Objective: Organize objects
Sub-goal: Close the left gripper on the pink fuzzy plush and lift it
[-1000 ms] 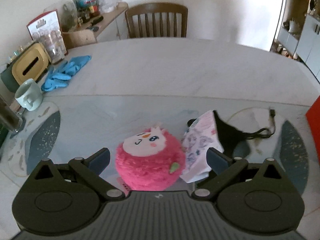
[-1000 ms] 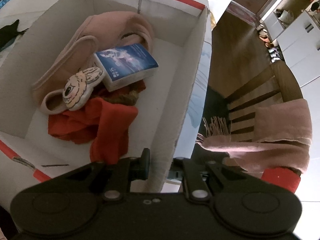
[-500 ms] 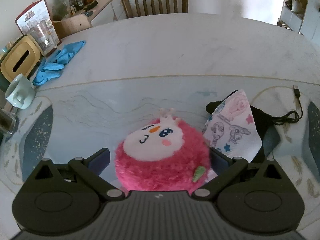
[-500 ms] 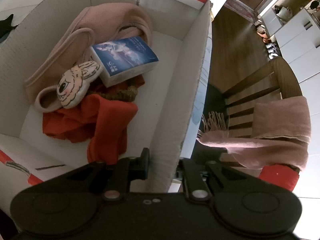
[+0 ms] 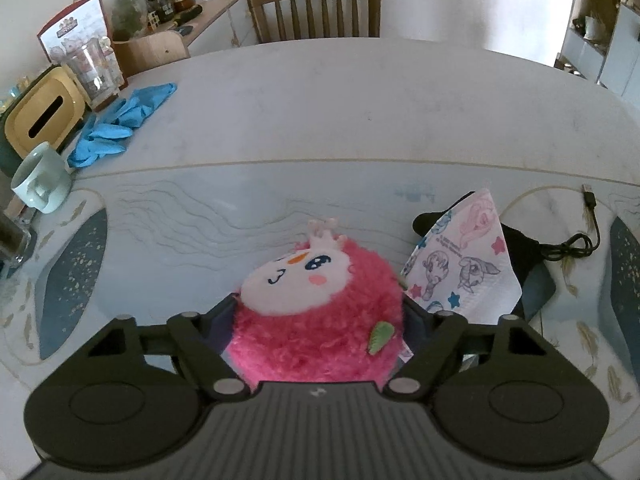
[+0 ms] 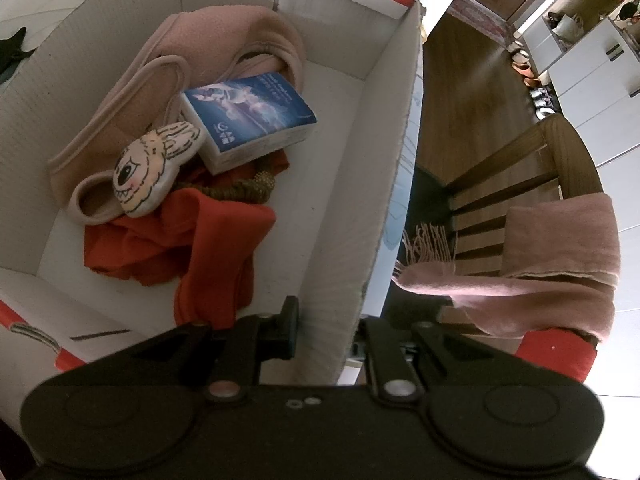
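Note:
A fluffy pink plush toy [image 5: 320, 320] with a white winking face sits between the fingers of my left gripper [image 5: 318, 320], which is shut on it. A printed face mask [image 5: 460, 272] lies just right of it on a black pouch [image 5: 524, 256]. My right gripper [image 6: 326, 320] is shut on the right wall of a white cardboard box [image 6: 360, 184]. Inside the box lie a pink garment [image 6: 160, 100], a blue tissue pack [image 6: 248, 120], a small cream plush [image 6: 148, 168] and a red cloth [image 6: 180, 240].
A black USB cable [image 5: 580, 236] lies at the right of the table [image 5: 340, 112]. Blue gloves [image 5: 120, 124], a mint mug [image 5: 40, 184] and a tissue holder [image 5: 40, 116] sit at the left. A wooden chair [image 5: 316, 8] stands behind. Another chair with a pink scarf [image 6: 540, 264] is right of the box.
My left gripper moved forward around the pink plush toy and closed on it. My right gripper kept its hold on the box wall, shifting only slightly.

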Available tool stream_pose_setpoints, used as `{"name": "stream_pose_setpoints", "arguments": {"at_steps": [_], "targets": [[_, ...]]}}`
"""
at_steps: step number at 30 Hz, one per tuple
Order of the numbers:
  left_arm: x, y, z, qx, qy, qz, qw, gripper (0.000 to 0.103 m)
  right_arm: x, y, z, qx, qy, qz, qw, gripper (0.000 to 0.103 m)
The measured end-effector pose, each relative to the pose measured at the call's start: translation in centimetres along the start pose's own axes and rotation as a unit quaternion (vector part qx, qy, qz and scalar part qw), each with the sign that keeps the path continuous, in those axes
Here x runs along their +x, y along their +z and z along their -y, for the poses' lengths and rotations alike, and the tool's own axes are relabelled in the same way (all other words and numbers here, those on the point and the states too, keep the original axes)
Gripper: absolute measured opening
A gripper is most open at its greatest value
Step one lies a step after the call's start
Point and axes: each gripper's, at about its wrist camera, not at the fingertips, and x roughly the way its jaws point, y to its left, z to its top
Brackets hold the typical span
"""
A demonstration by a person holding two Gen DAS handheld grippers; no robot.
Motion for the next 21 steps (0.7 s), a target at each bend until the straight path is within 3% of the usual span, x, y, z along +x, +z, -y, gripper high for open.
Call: {"name": "stream_pose_setpoints", "arguments": {"at_steps": [9,21], "targets": [[-3.0,-0.8,-0.6,-0.015,-0.004,0.011,0.9998,0.078,-0.3,-0.5,-0.1,-0.004,0.001,0.006,1.0,0.012],[-10.7,-1.3,1.8,0.016,-0.039,0.057,0.9975,0.078,-0.5,-0.7,0.0,-0.011,0.005,0.011,1.0,0.011]]}}
